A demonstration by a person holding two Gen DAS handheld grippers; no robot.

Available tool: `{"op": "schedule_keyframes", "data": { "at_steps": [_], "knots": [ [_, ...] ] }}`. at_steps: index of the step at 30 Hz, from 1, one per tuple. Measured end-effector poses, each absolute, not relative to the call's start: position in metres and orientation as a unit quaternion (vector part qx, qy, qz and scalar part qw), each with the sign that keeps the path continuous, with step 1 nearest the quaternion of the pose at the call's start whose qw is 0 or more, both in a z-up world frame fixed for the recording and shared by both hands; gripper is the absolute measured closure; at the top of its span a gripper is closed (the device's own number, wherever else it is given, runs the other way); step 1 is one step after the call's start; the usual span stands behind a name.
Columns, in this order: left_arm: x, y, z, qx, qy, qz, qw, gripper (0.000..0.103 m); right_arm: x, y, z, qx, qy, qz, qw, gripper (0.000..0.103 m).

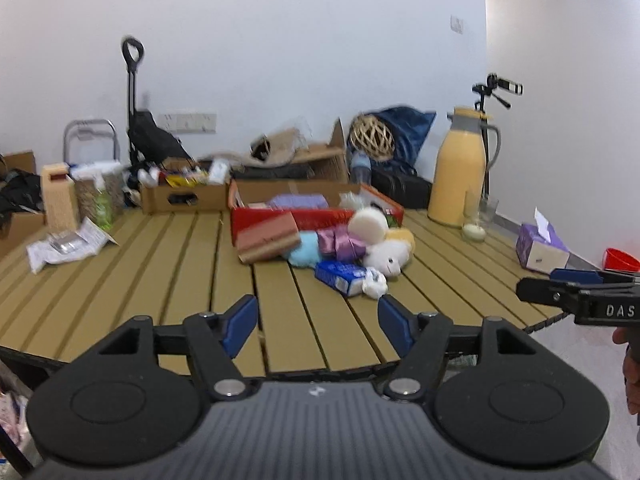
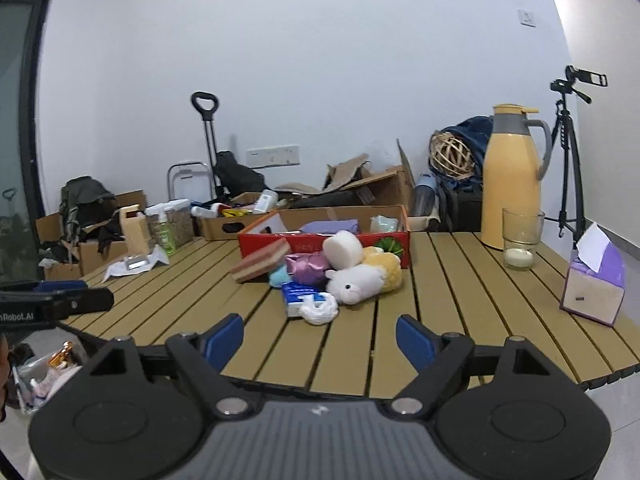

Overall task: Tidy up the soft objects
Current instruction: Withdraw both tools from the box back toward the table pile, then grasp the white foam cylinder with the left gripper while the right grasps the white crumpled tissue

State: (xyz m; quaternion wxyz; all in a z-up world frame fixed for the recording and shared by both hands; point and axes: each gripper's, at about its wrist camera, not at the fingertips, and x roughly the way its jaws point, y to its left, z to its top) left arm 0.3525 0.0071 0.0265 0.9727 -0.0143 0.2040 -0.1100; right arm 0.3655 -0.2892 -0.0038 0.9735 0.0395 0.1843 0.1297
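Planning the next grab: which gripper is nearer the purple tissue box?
Right. The purple tissue box sits at the table's right edge, just right of the right gripper, which is open. The left gripper, also open, is farther over to the left.

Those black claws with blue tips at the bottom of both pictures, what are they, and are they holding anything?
They are hand-held grabbing tools, one in each of a person's hands, each with a camera looking out along its two fingers. One picture comes from the left gripper, the other from the right gripper; each also shows the other tool at its edge. Both are open and hold nothing.

Ahead, on the slatted table, lies a pile of soft things: a white plush animal, a white sponge, a striped sponge, shiny purple fabric and a blue packet. Behind them is a red box. A yellow jug and a tissue box stand to the right.
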Motion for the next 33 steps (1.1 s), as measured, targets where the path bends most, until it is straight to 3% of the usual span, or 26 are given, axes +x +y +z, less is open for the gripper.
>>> {"op": "schedule_keyframes", "data": {
  "at_steps": [5,11,14,23,26,30,33],
  "knots": [
    [0.398,-0.007,0.004,-0.012,0.237,-0.124,0.964,0.034,0.404,-0.292,-0.024,0.057,0.208,0.121,0.969,0.022],
    [0.474,-0.027,-0.003,-0.007,0.251,-0.145,0.957,0.034,0.462,-0.287,-0.033,0.05,0.222,0.131,0.965,0.031],
    [0.513,-0.041,-0.007,0.025,0.25,-0.164,0.954,0.02,0.496,-0.287,-0.033,0.048,0.225,0.135,0.964,0.035],
    [0.586,-0.056,-0.023,0.034,0.266,-0.179,0.946,0.023,0.592,-0.286,-0.029,0.021,0.221,0.135,0.966,0.044],
    [0.597,-0.052,-0.022,0.015,0.265,-0.184,0.946,0.03,0.611,-0.288,-0.036,0.028,0.23,0.127,0.965,0.045],
    [0.62,-0.051,-0.001,0.008,0.253,-0.229,0.94,0.033,0.608,-0.282,-0.046,0.016,0.242,0.151,0.958,0.054],
    [0.646,-0.064,0.006,0.021,0.267,-0.269,0.925,0.031,0.593,-0.273,-0.061,0.023,0.271,0.206,0.94,0.054]
  ]
}}
